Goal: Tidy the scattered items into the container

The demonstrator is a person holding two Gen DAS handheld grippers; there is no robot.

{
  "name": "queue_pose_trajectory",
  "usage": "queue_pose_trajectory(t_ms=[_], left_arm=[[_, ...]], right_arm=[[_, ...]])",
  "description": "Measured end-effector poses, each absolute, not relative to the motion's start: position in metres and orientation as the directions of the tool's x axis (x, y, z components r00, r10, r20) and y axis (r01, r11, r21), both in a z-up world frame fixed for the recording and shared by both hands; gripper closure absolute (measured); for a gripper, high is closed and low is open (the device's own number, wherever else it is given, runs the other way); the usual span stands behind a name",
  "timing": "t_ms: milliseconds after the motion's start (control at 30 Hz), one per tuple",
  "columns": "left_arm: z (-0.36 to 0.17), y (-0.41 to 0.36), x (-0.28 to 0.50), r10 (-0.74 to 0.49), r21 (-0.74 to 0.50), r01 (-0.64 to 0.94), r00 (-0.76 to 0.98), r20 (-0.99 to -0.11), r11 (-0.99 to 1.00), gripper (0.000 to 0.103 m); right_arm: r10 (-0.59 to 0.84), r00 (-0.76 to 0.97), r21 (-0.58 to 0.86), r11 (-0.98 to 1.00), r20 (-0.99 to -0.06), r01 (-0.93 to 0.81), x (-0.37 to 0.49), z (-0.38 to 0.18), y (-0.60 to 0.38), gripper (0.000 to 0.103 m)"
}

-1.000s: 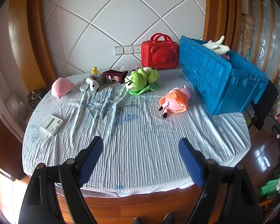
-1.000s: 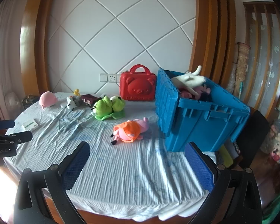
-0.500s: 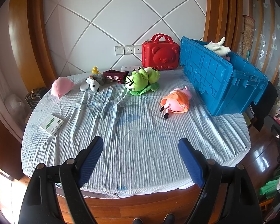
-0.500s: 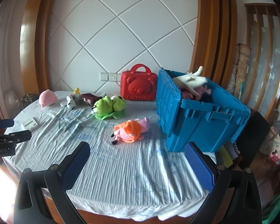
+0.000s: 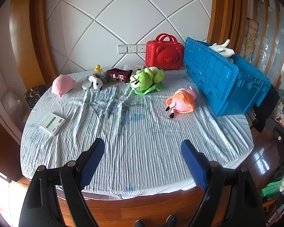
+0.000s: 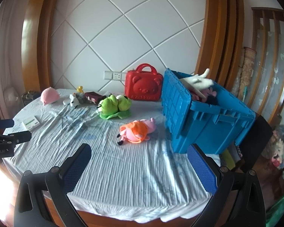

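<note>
plush toys lie scattered ahead of both grippers: pink pig doll in orange dress (image 6: 137, 131) nearest, just ahead of the right gripper (image 6: 140, 167), beside the blue crate (image 6: 208, 121). it looks light, soft and squashy; pinch its fat middle. left gripper (image 5: 143, 162) and right both gape, released and empty.

Home interior, a lived-in room — round wooden table (image 5: 123, 206) under a wrinkled pale-blue cloth (image 5: 134, 132), diamond-panelled white wall (image 5: 123, 19) framed in curved wood trim, wall sockets (image 5: 131, 48), plush toys scattered about — frog (image 5: 145, 78), pig doll (image 5: 180, 103).
</note>
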State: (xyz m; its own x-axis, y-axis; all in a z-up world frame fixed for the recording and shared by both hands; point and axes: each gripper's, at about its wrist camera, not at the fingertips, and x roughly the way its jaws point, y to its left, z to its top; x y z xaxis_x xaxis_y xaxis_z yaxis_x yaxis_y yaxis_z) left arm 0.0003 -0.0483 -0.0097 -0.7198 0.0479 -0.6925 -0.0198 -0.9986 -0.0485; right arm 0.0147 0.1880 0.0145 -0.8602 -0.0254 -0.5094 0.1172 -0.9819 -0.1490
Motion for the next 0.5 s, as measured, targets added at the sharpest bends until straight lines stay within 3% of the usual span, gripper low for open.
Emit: queue_pose_trajectory(t_ms=[500], left_arm=[[-0.031,-0.119,-0.001,0.037,-0.049,-0.003,-0.702,-0.711,-0.999,0.020]], right_arm=[[-0.017,-0.855,-0.147,-0.983,-0.519,0.109,0.019,0.002,0.127,0.000]])
